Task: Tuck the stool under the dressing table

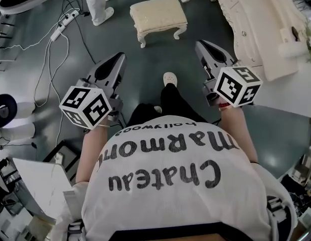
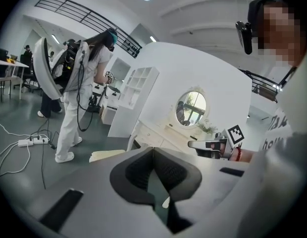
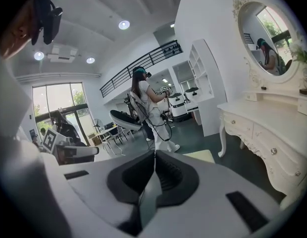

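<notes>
The white dressing table [image 1: 256, 29] has the cream cushioned stool [image 1: 158, 15] out on the open floor, well apart from its front, so the tuck looks not yet begun. Farther from the table than the stool, the left gripper [image 1: 117, 58] and right gripper [image 1: 201, 44] point forward and slightly down, side by side, each with jaws pressed together on nothing.
</notes>
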{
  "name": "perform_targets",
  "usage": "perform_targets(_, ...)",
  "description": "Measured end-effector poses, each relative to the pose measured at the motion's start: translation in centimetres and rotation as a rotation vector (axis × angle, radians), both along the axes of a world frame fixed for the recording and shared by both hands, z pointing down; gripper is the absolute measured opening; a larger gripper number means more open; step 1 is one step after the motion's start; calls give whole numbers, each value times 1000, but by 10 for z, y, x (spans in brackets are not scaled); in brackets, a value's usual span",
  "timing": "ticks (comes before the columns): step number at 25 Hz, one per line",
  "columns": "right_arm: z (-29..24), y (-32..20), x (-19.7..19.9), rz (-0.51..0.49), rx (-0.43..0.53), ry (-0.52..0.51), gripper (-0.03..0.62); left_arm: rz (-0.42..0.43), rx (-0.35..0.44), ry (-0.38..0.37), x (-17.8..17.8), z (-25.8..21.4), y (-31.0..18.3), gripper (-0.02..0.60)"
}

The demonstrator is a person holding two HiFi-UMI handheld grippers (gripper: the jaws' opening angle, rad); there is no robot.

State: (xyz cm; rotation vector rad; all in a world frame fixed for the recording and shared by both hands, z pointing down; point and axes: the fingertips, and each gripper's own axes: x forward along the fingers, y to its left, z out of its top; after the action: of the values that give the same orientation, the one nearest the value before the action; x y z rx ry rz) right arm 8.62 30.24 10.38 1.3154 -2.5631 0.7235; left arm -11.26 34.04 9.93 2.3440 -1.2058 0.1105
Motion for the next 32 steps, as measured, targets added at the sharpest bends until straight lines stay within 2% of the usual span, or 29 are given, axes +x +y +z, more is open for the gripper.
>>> perform_targets(4,8,-31,-1,-18,-15,-19,26,-68,-52,-52,-10,14,-21,23)
perform_targets(8,25,-68,3,-35,-24,-22,26,-101,-60,-34,-10,24,-54,23)
perform_targets(13,55,-133,15,-51,-66,-47,26,-110,-71,-42,7,42,-111,23)
perform_targets(18,48,-198,29,-60,-108,-90,26,-138,-95,-31,29,35,-162,23)
perform_targets(22,57,-240,36,-77,-136,-110,26,-164,-129,-30,38,47,-198,23)
perform_targets(26,86,-276,43,-81,-159,-113,26,-187,-159,-37,42,81,-229,21)
perform_targets(29,118,-287,47,-52,-204,-138,26,-196,-232,-47,40,120,-237,23)
perform_targets(32,160,-288,54,-19,-283,-100,27,-188,-312,-62,34,157,-240,21)
